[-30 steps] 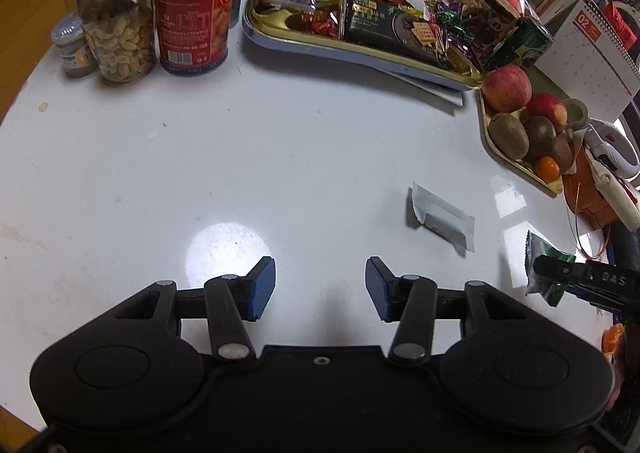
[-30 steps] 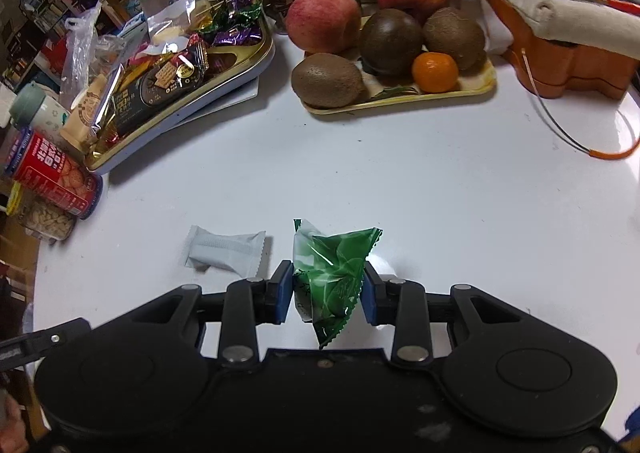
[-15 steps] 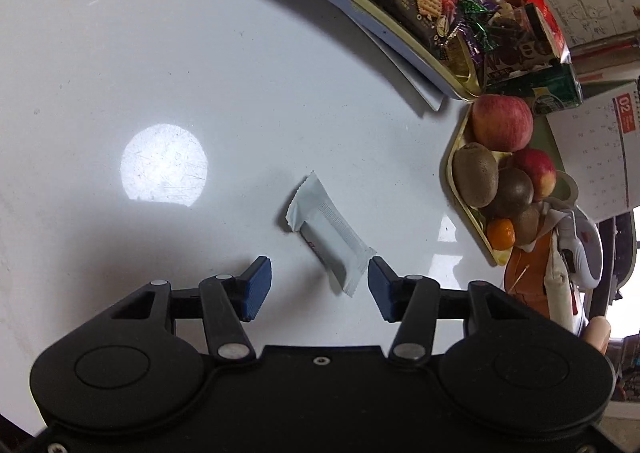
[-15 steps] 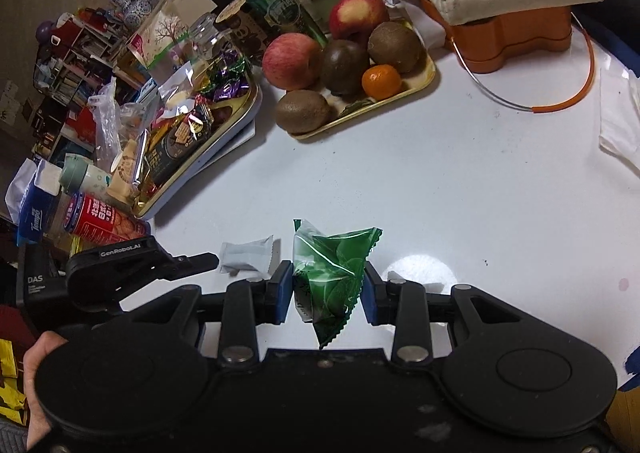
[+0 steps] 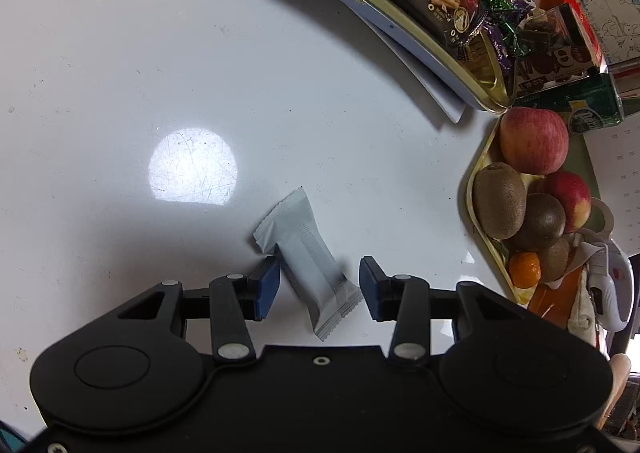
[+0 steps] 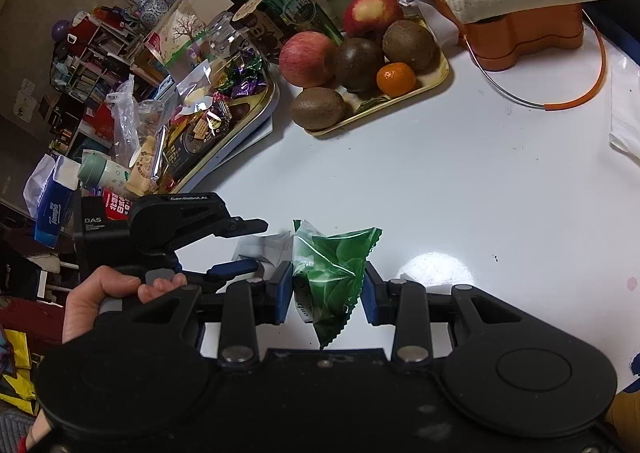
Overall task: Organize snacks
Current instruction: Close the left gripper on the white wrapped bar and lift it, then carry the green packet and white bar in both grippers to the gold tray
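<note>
Left gripper point(image 5: 319, 287) now astride grey packet point(image 5: 306, 253), jaws narrowing, ungripped; right gripper point(image 6: 325, 295) clamping green packet point(image 6: 330, 271)

Left gripper point(image 5: 319, 289) low in the frame, jaws just been closing around the grey snack packet point(image 5: 307, 258) lying diagonally on the white table point(image 5: 120, 53); pads not yet pressing.

The tabletop point(image 5: 120, 53) is glossy white, finely scratched. The grey wrapper point(image 5: 306, 253) looks matt; the green packet point(image 6: 332, 265) is shiny crinkled plastic. The snack tray point(image 5: 420, 33) is polished gold metal.
</note>
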A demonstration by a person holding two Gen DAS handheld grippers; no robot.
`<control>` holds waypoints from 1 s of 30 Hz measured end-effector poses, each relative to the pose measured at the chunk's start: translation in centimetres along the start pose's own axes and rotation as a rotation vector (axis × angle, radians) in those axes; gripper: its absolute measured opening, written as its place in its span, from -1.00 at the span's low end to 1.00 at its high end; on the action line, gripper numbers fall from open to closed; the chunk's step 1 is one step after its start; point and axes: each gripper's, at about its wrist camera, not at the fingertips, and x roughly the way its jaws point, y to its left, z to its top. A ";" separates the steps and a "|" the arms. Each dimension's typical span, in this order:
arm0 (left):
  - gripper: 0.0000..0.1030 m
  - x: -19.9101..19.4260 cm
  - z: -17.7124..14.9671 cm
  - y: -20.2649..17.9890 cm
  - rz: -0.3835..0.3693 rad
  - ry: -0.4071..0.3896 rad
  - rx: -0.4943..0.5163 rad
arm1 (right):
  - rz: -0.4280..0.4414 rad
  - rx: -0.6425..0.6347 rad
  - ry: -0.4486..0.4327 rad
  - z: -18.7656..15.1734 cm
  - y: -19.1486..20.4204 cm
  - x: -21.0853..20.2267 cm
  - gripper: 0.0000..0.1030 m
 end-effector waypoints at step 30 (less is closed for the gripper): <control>-0.52 -3.4 -1.1 2.4 0.193 -0.072 0.476 | -0.007 -0.022 0.041 -0.5 0.7 1.5 -0.27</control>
